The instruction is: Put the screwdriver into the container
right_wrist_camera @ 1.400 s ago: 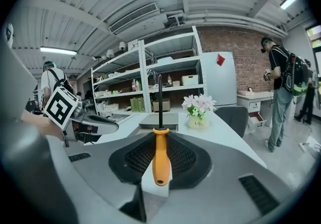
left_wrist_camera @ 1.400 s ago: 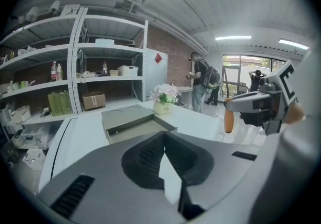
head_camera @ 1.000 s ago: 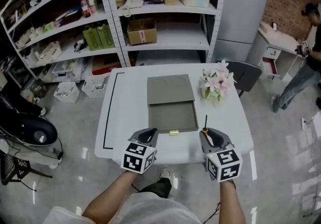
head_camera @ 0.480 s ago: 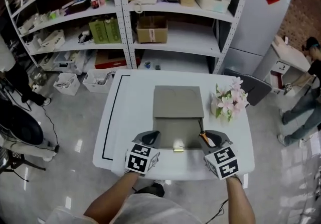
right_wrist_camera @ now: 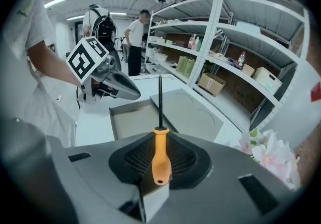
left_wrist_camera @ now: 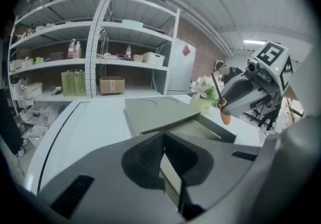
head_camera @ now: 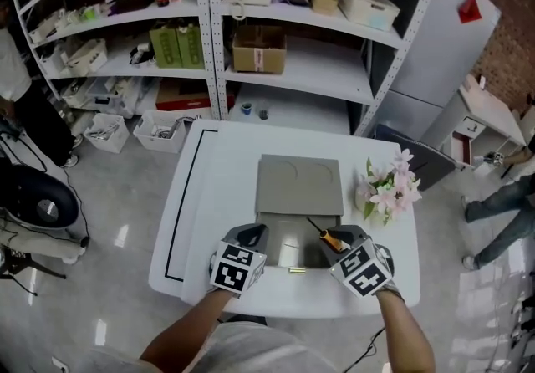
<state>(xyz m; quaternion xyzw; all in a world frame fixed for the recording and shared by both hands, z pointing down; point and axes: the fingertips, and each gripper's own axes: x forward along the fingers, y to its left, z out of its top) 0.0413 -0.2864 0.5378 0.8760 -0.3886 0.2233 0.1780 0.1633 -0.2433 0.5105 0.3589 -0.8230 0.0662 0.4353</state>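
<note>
One white table (head_camera: 213,196), shelving (head_camera: 322,70) behind; R claw (head_camera: 341,242) clamped on screwdriver (head_camera: 323,232), L claw (head_camera: 253,235) together

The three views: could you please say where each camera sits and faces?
Head view: on the head, looking steeply down at table, container, forearms, left gripper, right gripper.
Left gripper view: on that gripper, facing the shelves over its shut jaws.
Right gripper view: on that gripper, facing the shelves; jaws clamp the screwdriver.
Shared: both gripper views show the container and the other gripper.
</note>
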